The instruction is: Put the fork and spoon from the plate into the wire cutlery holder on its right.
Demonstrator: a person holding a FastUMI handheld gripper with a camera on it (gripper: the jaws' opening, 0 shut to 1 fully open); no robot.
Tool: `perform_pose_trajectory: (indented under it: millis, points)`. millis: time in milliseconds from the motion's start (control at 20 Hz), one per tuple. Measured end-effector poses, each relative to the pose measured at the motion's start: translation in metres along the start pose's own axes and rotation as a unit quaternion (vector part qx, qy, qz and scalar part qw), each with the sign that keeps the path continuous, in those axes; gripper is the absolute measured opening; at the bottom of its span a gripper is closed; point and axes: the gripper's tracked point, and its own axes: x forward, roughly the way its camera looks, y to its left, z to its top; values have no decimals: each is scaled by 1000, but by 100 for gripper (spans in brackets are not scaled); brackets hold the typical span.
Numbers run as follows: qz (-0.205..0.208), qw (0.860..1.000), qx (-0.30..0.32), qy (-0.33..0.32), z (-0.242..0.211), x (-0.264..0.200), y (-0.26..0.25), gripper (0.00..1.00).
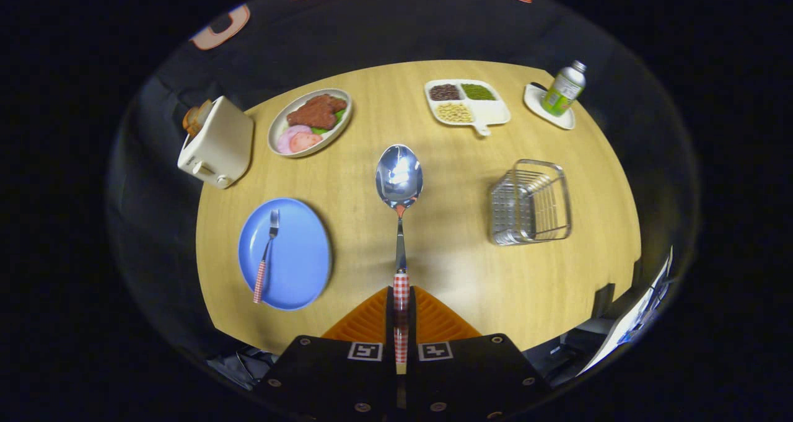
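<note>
Your gripper [401, 313] was clamped on the spoon [399, 211], both fingers pressed against its red-checked handle at bottom centre of the frame. The spoon's long axis ran straight up the picture, in line with the fingers, with its shiny bowl pointing away from you and held above the wooden table [446, 267]. You had left the fork [266, 254] on the blue plate [297, 267] at lower left, tines toward the top of the frame, checked handle reaching the plate's near rim. The wire cutlery holder [530, 202] stood right of centre, well apart from the spoon's bowl. A toaster [217, 143], a dish of meat [310, 121], a divided tray [468, 103] and a bottle [564, 88] lined the far side.
</note>
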Motion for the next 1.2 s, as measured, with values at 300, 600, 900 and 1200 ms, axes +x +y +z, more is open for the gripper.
perform_pose_trajectory:
  millis: [300,600,900,1200]
  points:
    - [0,999,22,47,10,-4,-84,7]
    - [25,991,-7,134,13,6,-113,7]
    - [48,969,-47,238,4,3,-131,7]
    - [67,942,-36,327,2,3,-134,7]
